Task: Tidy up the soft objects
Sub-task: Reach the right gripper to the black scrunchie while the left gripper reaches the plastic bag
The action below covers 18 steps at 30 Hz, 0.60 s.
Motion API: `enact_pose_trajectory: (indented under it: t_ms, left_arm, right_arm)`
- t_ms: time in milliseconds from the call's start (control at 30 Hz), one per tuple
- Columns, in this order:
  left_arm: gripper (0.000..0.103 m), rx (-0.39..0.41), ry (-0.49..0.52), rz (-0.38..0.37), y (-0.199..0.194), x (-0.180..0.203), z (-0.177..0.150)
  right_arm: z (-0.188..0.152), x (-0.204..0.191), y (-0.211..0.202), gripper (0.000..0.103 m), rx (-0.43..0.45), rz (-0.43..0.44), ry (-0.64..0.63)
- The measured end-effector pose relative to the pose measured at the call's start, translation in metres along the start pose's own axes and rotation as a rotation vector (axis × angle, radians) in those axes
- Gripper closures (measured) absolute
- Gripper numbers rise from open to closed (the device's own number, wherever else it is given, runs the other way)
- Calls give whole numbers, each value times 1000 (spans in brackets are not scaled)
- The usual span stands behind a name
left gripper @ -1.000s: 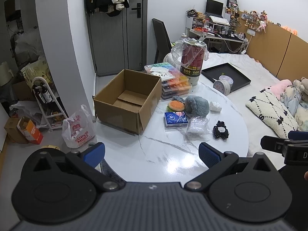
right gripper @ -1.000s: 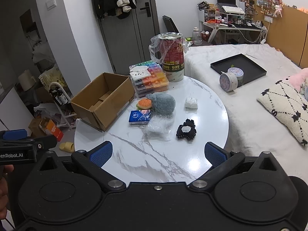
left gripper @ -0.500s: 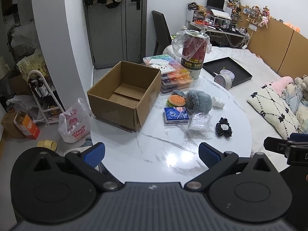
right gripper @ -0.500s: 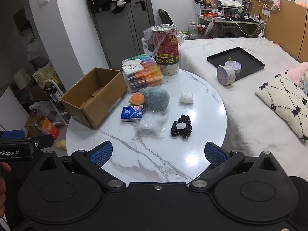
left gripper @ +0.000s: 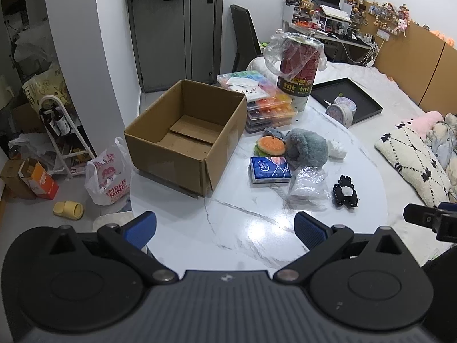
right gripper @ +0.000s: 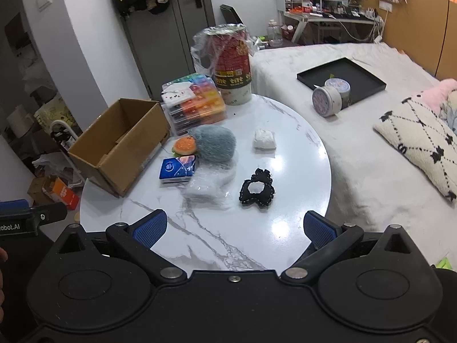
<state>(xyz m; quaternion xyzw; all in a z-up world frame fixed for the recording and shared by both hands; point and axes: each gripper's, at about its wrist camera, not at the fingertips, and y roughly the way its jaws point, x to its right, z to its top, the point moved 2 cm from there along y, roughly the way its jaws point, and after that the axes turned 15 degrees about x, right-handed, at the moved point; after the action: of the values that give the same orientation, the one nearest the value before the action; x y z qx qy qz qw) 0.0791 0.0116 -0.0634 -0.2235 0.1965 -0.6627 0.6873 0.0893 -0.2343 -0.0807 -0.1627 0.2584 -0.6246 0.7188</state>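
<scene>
Left gripper and right gripper: fingers spread wide, holding nothing, above the near edge of the marble counter. Beyond lie a black scrunchie, clear plastic packet, tissue pack, grey plush and burger toy. Open cardboard box stands left.

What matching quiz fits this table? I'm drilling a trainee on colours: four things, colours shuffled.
Things:
1. plush ball
2. scrunchie
3. tissue pack
4. cardboard box

Colours:
A. blue
B. brown
C. grey
D. black

Pairs: 1-C, 2-D, 3-A, 4-B
</scene>
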Motion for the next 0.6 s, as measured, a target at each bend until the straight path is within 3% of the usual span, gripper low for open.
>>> enact_pose_trajectory:
  t_ms: [267, 600]
  left_arm:
    - [3, -14, -13, -14, 23, 4, 3]
    - [7, -39, 10, -44, 58, 29, 6]
  right_arm:
    - [-1, 10, 19, 1, -15, 6, 30]
    - [-6, 25, 55, 22, -46, 14, 80]
